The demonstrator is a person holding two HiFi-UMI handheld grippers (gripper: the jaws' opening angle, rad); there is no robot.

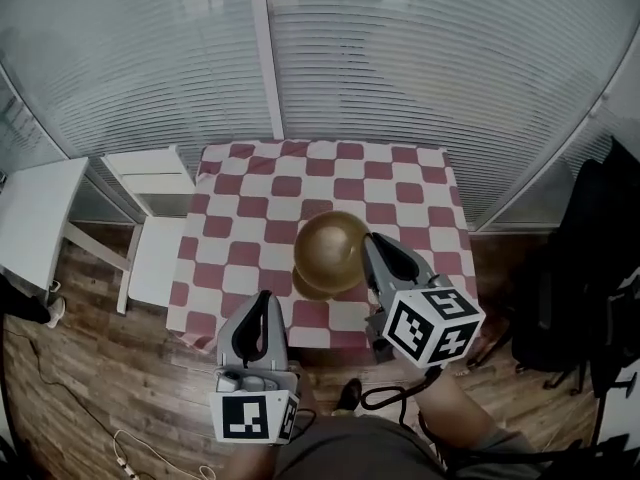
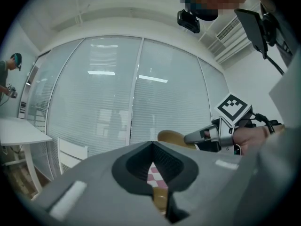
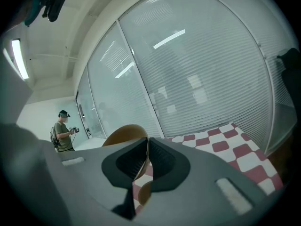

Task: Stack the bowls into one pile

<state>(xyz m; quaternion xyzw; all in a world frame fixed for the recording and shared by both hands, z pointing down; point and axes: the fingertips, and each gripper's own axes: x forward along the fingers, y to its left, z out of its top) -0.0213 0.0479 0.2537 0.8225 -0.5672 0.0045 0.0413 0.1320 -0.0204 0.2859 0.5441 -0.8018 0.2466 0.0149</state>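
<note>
A golden-brown bowl [image 1: 330, 248] hangs tilted over the near middle of the red-and-white checked table [image 1: 400, 183]. My right gripper [image 1: 372, 240] is shut on its right rim. In the right gripper view the thin rim [image 3: 124, 134] runs between the closed jaws of the right gripper [image 3: 147, 139]. A second brown bowl [image 1: 312, 288] peeks out just under it on the cloth and shows low in that view [image 3: 143, 192]. My left gripper [image 1: 263, 300] hovers at the table's near edge, left of the bowls, shut on nothing. From the left gripper [image 2: 153, 143] the held bowl [image 2: 171, 136] shows ahead.
A white side table [image 1: 40, 218] and a white chair [image 1: 150, 183] stand left of the checked table. Dark bags [image 1: 600, 268] hang at the right. Glass walls with blinds close the far side. A cable lies on the wooden floor [image 1: 110, 438]. A person [image 3: 62, 132] stands far off.
</note>
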